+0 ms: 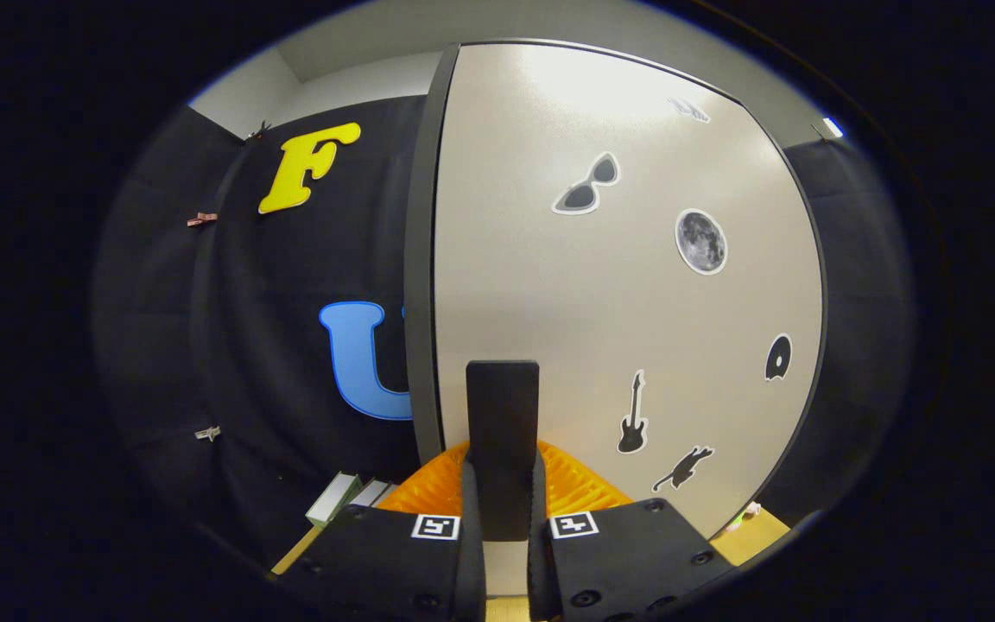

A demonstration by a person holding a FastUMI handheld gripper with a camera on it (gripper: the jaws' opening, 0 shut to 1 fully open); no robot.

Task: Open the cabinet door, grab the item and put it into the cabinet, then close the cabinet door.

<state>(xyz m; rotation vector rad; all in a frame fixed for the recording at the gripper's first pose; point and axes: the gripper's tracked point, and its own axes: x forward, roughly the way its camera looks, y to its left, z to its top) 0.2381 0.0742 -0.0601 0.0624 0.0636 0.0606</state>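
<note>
The cabinet door [627,285] is a pale panel with a dark rim and several stickers, among them sunglasses, a moon and a guitar. It stands upright right in front of me. A black upright handle [503,406] sticks out from its lower left part. My gripper [503,484] is shut on this handle, with one finger pressing on each side of its lower end. The door's dark left edge [421,259] runs top to bottom just left of the handle. I cannot tell whether the door is open a crack or fully closed.
A small white and green box [333,499] lies on the wooden tabletop [748,536] to the left of my fingers, against the black cloth wall. A small pale and green object [746,513] sits by the door's lower right corner.
</note>
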